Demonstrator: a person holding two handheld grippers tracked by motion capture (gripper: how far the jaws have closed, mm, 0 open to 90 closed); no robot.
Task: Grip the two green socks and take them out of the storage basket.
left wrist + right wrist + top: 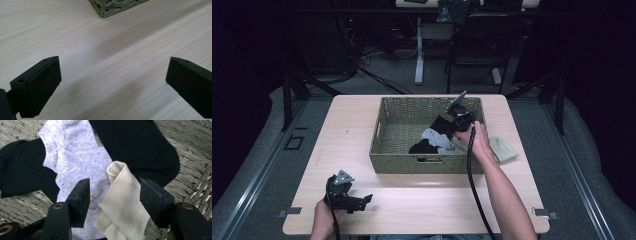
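Observation:
A woven green basket (427, 164) stands mid-table with socks in it. In the right gripper view a grey sock (72, 152) lies over two black socks (140, 147), and a folded cream sock (122, 202) lies on top. My right gripper (115, 200) reaches down into the basket's right side (451, 132). Its jaws stand on either side of the cream sock, with a gap showing at the left pad (86, 200). My left gripper (364, 201) rests low over the table's front left, open and holding nothing (112, 85).
Another pale sock (504, 148) lies on the table (412, 200) just right of the basket, beside the person's right hand. The basket's corner (112, 6) shows ahead of the left gripper. A chair and desk legs stand beyond the table's far edge.

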